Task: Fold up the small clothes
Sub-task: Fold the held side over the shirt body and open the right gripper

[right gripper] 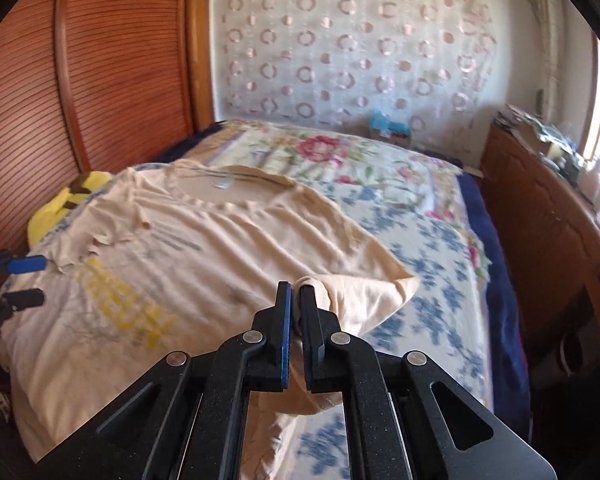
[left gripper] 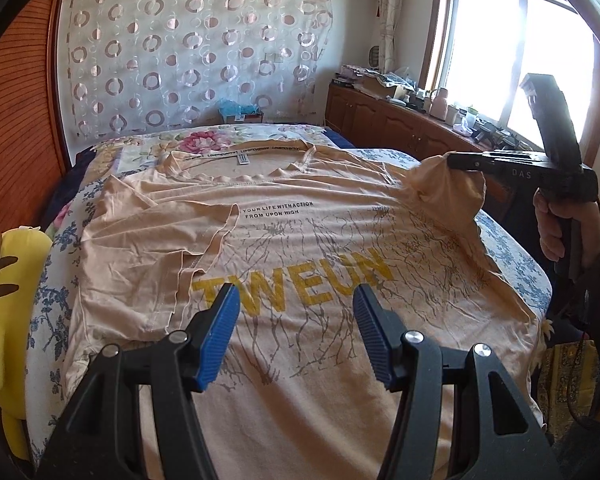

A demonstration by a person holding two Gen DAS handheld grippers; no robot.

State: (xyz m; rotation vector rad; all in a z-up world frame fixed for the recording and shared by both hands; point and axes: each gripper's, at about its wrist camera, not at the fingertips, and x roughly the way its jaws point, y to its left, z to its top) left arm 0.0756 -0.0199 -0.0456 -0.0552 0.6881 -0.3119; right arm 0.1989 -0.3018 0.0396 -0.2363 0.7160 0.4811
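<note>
Peach t-shirt [left gripper: 300, 240] lies front-up on the floral bed cover [right gripper: 420, 216], left sleeve folded onto the chest, right gripper [right gripper: 296, 292] pinching the right sleeve [left gripper: 440, 184] with jaws pressed together and lifting it off the shirt, left gripper [left gripper: 296, 300] hovering over the hem, jaws spread, empty.

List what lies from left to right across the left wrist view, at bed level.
Yellow plush toy → folded-in sleeve → yellow lettering → right gripper pinching the other sleeve → hand.
</note>
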